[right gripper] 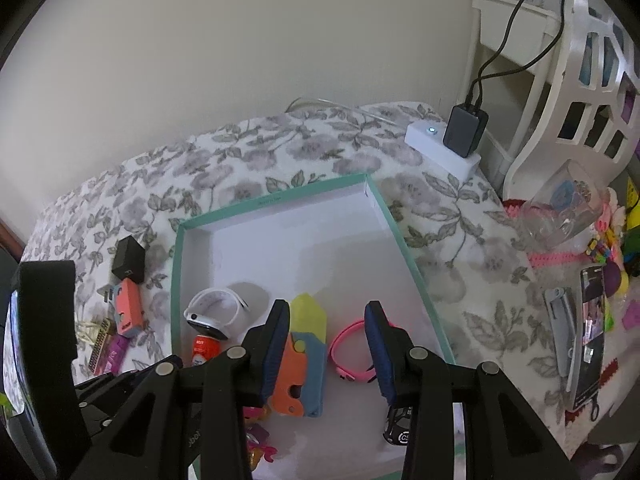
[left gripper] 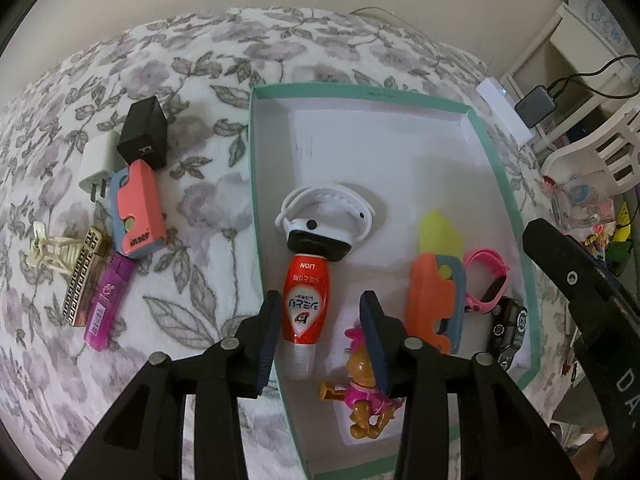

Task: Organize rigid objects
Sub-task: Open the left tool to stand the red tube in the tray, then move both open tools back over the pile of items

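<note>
my left gripper [left gripper: 320, 316] hung over the near left corner of the teal-rimmed box [left gripper: 360, 94], its fingers [left gripper: 270, 336] released and gripping nothing; the red lion tube [left gripper: 306, 308] lay in the gap between them on the box floor, with the little pink-and-brown toy figure [left gripper: 362, 392] just beside the right finger. my right gripper [right gripper: 326, 344] also had its fingers parted and empty, poised above the orange-and-blue toy knife [right gripper: 302, 364] and the pink watch [right gripper: 354, 354]. farther in sat the white watch [left gripper: 324, 220], touching the tube's cap end. outside the box, on the floral bed cover [left gripper: 192, 208], the black charger [left gripper: 144, 132], white plug [left gripper: 94, 168], pink-and-blue toy [left gripper: 138, 208], purple lighter [left gripper: 108, 300] and hair clips [left gripper: 78, 264] lay unsorted. i judged the risk was a finger catching the box wall or nudging the tube as i drew away, since the soft bedding could let the box tip or slide.
</note>
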`<state>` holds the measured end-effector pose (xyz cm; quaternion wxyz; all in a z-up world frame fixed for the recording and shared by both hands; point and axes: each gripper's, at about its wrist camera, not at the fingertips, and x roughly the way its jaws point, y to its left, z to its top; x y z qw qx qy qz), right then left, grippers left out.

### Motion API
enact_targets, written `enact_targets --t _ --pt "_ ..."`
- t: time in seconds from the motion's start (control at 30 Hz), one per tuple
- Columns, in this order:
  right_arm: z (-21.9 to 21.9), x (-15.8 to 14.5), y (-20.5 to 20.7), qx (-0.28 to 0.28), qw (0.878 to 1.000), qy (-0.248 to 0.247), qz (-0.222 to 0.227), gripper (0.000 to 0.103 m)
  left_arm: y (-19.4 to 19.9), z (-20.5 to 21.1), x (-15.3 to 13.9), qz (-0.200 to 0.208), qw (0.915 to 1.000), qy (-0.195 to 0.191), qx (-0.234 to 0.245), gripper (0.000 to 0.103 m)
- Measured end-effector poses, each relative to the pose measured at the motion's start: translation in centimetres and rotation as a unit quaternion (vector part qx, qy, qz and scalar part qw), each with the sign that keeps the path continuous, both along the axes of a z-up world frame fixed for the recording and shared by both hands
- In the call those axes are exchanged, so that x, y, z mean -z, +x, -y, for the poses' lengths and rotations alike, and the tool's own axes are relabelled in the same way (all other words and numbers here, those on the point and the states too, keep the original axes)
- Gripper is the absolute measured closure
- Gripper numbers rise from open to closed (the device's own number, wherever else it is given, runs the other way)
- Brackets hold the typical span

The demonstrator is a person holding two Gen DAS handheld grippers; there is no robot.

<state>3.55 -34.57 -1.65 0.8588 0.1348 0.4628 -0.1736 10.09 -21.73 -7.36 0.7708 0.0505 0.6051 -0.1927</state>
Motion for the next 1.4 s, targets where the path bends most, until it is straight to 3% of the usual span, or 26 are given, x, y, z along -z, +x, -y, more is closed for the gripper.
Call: enact_targets --t 0.17,0.23,0.5,0.57,0.6,0.63,0.77,1.0,1.17,1.4 --pt "0.1 -0.1 -0.1 0.002 1.0 0.0 0.002 0.061 0.5 -1.2 -1.1 0.008 0.9998 -0.001 -0.02 0.059" --pt "0.1 -0.1 -0.1 0.001 1.0 -0.001 0.001 0.061 0.8 -2.0 -1.5 0.012 0.9994 0.0 -0.034 0.043" --pt "-1.0 0.4 0.3 -0.013 1.0 -0.013 -0.013 0.06 2.1 -5.6 -2.4 0.021 0.9952 -0.017 -0.094 0.032" --pt "-1.4 0.6 0.5 -0.02 0.999 -0.02 -0.017 0.059 2.4 -6.8 -2.8 0.027 0.9936 -0.018 -0.108 0.022" --pt "-1.6 0.7 0.6 -0.021 0.999 -0.022 -0.019 0.053 2.5 -7.1 -2.9 0.032 0.9929 -0.016 -0.113 0.016" --pt "-1.8 0.9 0.7 -0.023 0.999 -0.026 -0.022 0.047 2.6 -7.5 -3.1 0.036 0.9923 -0.015 -0.117 0.016" --pt "-2.3 1.4 1.0 -0.031 0.999 -0.024 -0.027 0.044 3.0 -8.5 -3.1 0.041 0.9907 -0.006 -0.13 0.015" --pt "-3.2 2.2 1.4 -0.039 0.999 -0.009 -0.032 0.03 3.5 -10.1 -2.9 0.039 0.988 -0.005 -0.149 0.013" --pt "-3.7 2.6 1.7 -0.041 0.999 0.018 -0.03 0.023 3.8 -11.3 -3.2 0.043 0.9851 -0.013 -0.166 0.005" --pt "-4.4 3.1 1.9 -0.04 0.998 0.034 -0.03 0.007 4.4 -13.6 -3.7 0.039 0.9795 -0.032 -0.195 0.005"
